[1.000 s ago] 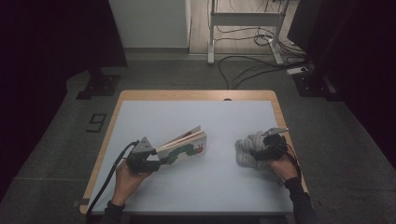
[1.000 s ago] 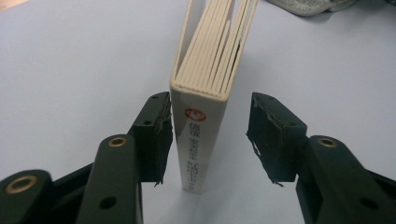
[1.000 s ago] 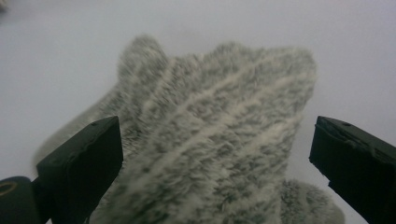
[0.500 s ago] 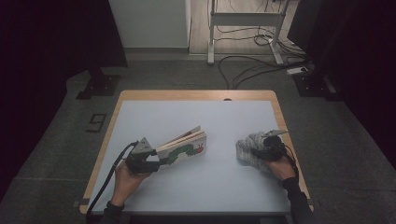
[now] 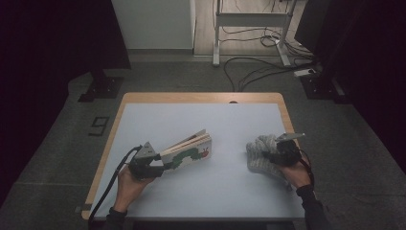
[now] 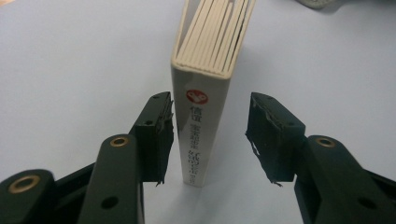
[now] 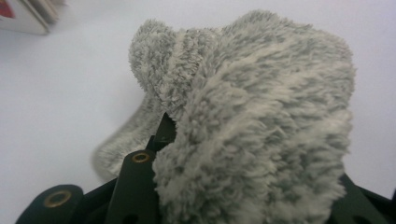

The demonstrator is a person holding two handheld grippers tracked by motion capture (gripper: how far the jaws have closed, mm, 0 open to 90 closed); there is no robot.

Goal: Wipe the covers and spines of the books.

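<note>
A board book point(image 5: 186, 152) with a green caterpillar on its cover stands on its edge at the table's left, spine toward my left gripper point(image 5: 162, 163). In the left gripper view the book point(image 6: 205, 121) sits between the open jaws. The left pad point(image 6: 161, 135) is against the spine's side, while a gap shows at the right pad point(image 6: 266, 135). At the right, my right gripper point(image 5: 269, 155) has just been closing and is shut on a fluffy grey cloth point(image 5: 258, 151). The cloth point(image 7: 261, 116) bunches over the jaws and hides one of them.
The pale blue tabletop point(image 5: 215, 120) has a wooden rim. Behind it on the floor stand a metal desk frame point(image 5: 249, 19) and loose cables point(image 5: 253, 67). A corner of the book point(image 7: 23, 16) lies far left in the right gripper view.
The right gripper has closed on the grey cloth and drawn it up and slightly back. The left gripper and the book have stayed put.
</note>
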